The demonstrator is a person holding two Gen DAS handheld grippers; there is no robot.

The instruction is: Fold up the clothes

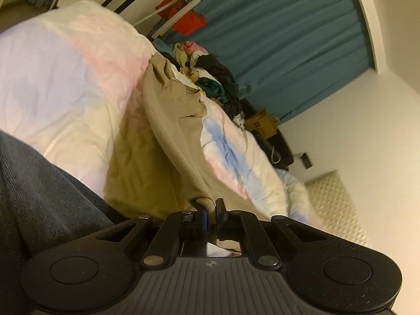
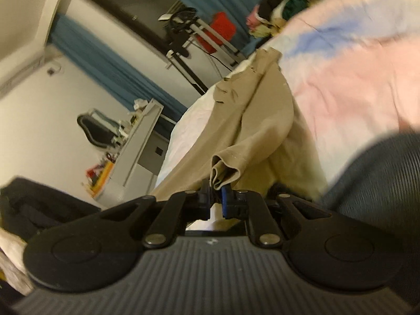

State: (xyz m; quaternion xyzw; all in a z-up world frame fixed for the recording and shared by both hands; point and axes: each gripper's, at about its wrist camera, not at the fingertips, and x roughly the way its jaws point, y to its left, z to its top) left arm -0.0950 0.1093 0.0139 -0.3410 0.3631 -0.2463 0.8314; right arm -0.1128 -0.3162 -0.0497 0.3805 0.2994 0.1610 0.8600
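A pair of tan trousers lies stretched along a bed with a pastel pink, blue and cream cover. My left gripper is shut on a bunched tan hem at the near end of the trousers. In the right wrist view my right gripper is shut on another folded hem of the same trousers, lifted a little off the bed cover. The far waist end rests on the bed.
A heap of mixed clothes sits at the far end of the bed. A blue-grey knit garment lies close at the side and also shows in the right wrist view. Blue curtains, a red item on a rack and a desk stand around.
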